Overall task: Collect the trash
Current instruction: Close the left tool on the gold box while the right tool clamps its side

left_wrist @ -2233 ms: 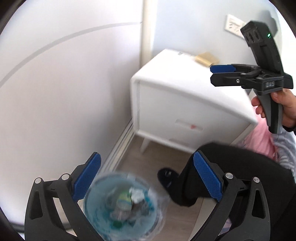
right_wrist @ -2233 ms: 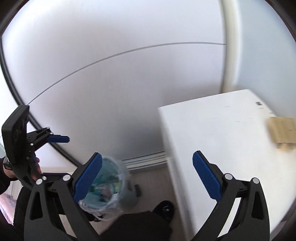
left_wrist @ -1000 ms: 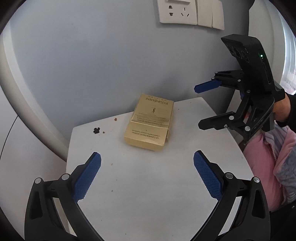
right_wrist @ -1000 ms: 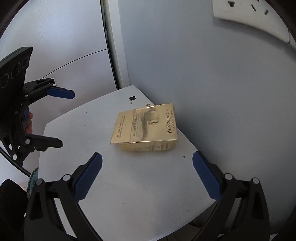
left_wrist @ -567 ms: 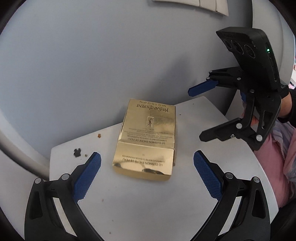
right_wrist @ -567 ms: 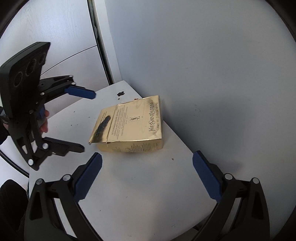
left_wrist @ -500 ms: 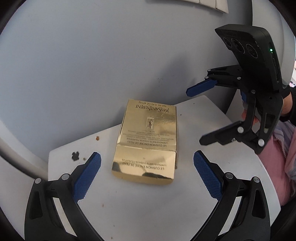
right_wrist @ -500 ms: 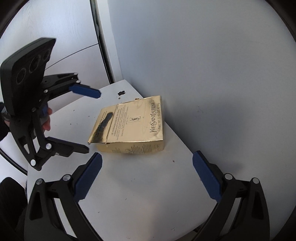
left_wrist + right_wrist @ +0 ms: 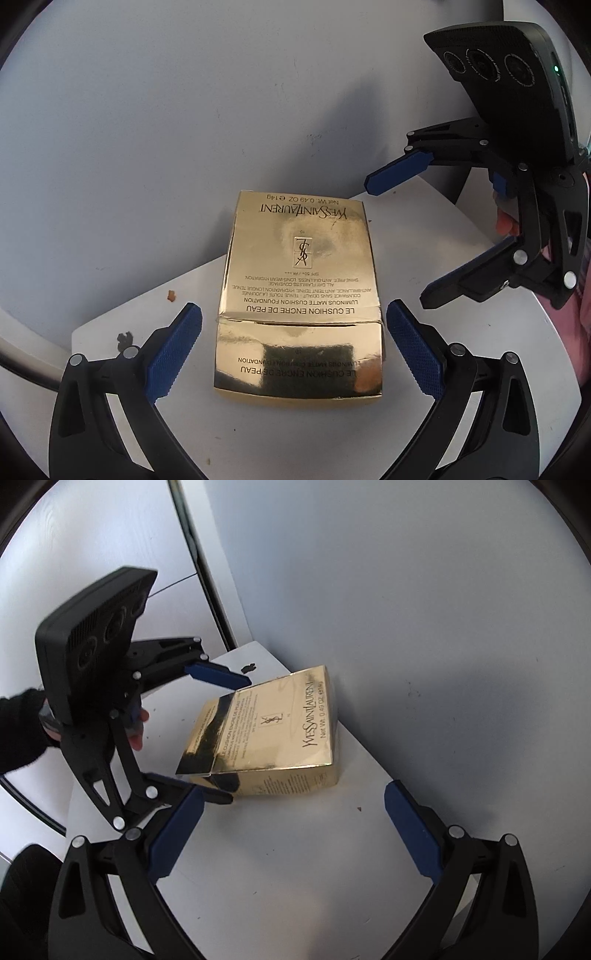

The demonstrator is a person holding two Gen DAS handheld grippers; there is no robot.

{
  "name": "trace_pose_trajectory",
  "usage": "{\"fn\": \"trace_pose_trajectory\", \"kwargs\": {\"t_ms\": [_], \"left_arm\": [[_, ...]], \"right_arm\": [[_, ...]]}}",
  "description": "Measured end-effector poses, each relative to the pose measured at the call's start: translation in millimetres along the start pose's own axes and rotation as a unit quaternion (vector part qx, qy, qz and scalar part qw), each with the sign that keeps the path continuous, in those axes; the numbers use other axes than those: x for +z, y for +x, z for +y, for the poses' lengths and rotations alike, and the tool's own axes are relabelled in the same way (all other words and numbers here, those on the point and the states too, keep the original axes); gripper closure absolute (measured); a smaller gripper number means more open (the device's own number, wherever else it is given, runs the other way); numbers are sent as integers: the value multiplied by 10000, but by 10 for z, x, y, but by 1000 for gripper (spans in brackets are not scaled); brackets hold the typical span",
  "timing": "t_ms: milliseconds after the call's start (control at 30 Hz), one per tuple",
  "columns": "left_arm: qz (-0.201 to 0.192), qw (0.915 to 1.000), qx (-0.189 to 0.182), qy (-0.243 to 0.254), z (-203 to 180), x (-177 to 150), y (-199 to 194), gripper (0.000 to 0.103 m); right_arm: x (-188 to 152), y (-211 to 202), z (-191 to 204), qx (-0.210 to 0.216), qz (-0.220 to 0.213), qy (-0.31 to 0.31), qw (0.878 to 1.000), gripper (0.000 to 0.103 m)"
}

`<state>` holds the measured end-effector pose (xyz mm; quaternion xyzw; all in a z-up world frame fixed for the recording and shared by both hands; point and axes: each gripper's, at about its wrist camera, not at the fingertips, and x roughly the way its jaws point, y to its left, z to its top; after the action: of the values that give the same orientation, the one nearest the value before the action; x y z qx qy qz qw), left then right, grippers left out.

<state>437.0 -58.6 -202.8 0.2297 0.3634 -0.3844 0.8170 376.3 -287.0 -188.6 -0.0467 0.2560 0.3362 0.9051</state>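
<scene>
Left gripper (image 9: pixel 293 347) has closed in, gaping wide astride gold box (image 9: pixel 299 295) | right gripper (image 9: pixel 291 834) open, idle beside it | tabletop (image 9: pixel 461 369) grab imminent

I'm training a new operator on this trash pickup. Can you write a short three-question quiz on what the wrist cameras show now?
1. True or false: the left gripper is shut on the gold box.
2. What does the box lie on? A) the floor B) a white cabinet top C) a chair
3. Fill in: dark crumbs lie to the box's ____ in the left wrist view.

Key:
1. False. Its fingers stand apart on either side of the box, not touching it.
2. B.
3. Left.
</scene>
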Motion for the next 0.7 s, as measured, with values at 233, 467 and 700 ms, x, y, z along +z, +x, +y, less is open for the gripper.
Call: {"fn": "trace_pose_trajectory", "kwargs": {"t_ms": [233, 467, 700], "left_arm": [[-114, 9999, -43, -19, 55, -17, 52, 17], [-274, 9995, -147, 37, 98, 23, 22, 18], [-326, 9989, -314, 157, 88, -20, -57, 19]], "right_arm": [[69, 9, 0, 217, -37, 231, 9995, 8], [164, 104, 15, 206, 42, 412, 9989, 8], [169, 178, -47, 232, 148, 721, 9970, 8]]}}
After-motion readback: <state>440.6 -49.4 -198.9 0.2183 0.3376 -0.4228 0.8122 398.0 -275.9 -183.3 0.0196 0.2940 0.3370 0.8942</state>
